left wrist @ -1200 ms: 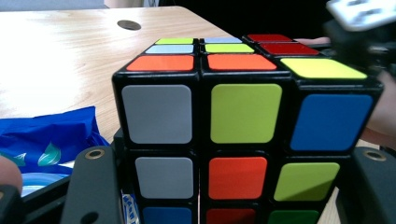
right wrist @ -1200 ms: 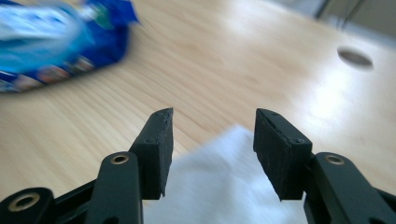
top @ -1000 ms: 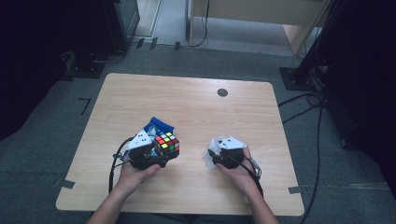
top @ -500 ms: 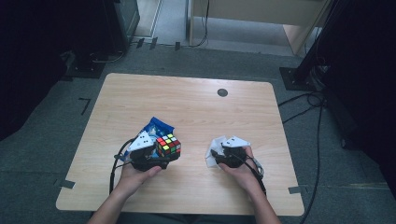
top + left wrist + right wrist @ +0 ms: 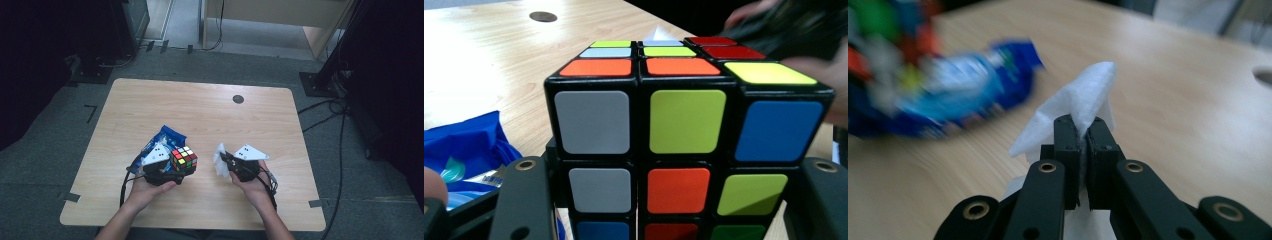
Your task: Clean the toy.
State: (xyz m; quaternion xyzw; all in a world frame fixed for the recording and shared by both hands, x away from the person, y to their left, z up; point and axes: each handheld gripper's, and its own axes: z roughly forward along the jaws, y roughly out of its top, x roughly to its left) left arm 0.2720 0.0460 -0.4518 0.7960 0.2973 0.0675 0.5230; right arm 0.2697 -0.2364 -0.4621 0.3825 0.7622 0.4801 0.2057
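A scrambled puzzle cube (image 5: 184,158) (image 5: 684,145) is held above the front of the wooden table (image 5: 200,115), gripped between the jaws of my left gripper (image 5: 176,165) (image 5: 664,200). Its top face shows orange, green, red and yellow stickers. My right gripper (image 5: 224,161) (image 5: 1082,137) is a little to the right of the cube, shut on a white tissue (image 5: 219,160) (image 5: 1083,107) that sticks out past the jaw tips toward the cube. A small gap separates tissue and cube.
A blue wipes packet (image 5: 165,137) (image 5: 469,145) (image 5: 953,95) lies on the table just behind the left gripper. A dark round cable hole (image 5: 238,99) (image 5: 543,16) sits near the far edge. Cables and stand bases ring the table on the floor.
The right gripper with the tissue has shifted slightly left, closer to the cube. The left gripper and cube have hardly moved.
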